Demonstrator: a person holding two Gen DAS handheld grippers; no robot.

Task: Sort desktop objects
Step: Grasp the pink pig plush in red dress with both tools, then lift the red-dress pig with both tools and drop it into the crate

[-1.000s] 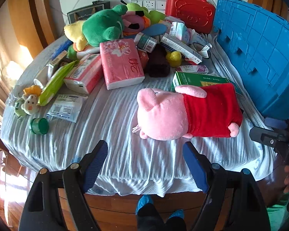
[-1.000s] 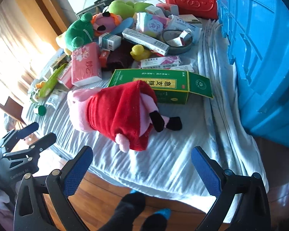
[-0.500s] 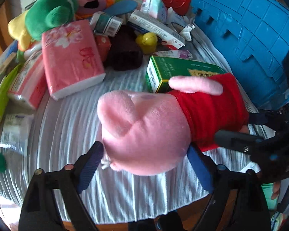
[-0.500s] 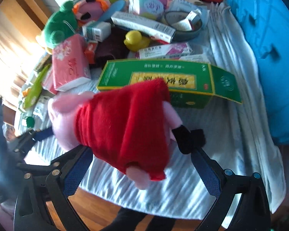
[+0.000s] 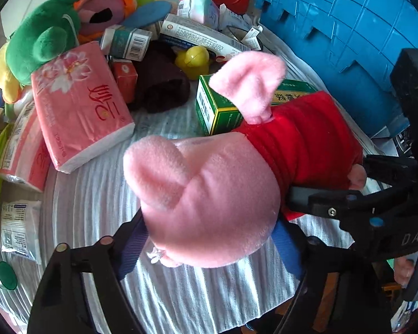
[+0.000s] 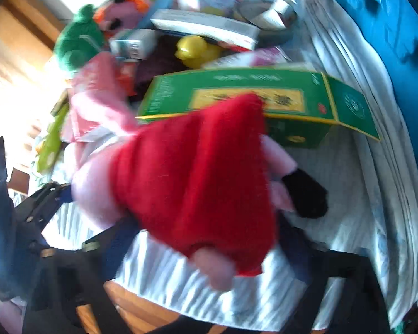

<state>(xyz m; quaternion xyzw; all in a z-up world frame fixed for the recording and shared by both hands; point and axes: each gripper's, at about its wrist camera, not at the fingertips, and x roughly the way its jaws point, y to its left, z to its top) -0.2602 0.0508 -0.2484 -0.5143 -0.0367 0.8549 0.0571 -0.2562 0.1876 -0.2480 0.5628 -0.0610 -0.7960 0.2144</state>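
A pink pig plush toy [image 5: 209,200] in a red dress lay across the near edge of a surface covered with a striped white cloth [image 5: 97,194]. The left tool [image 5: 209,239] had its two blue-padded fingers [image 5: 132,247] pressed against either side of the toy's large pink head, gripping it, with the head filling the space between them. In the left wrist view the right tool [image 5: 348,194] reached in from the right, its black fingers against the red dress at the toy's lower body. The right wrist view was blurred; there the red dress [image 6: 203,172] covered the space between that tool's fingers, and whether they were clamped on the toy could not be told. One pink arm of the toy stuck upward. Just behind the toy lay a green carton [image 5: 217,105], its end flap open in the right wrist view. Farther back sat a pink tissue pack [image 5: 80,105], a yellow duck toy [image 5: 192,59], a dark brown cloth [image 5: 161,83], a green frog plush [image 5: 44,36], and several medicine boxes [image 5: 197,34]. A large blue plastic crate [image 5: 342,27] stood to the right of the cloth.
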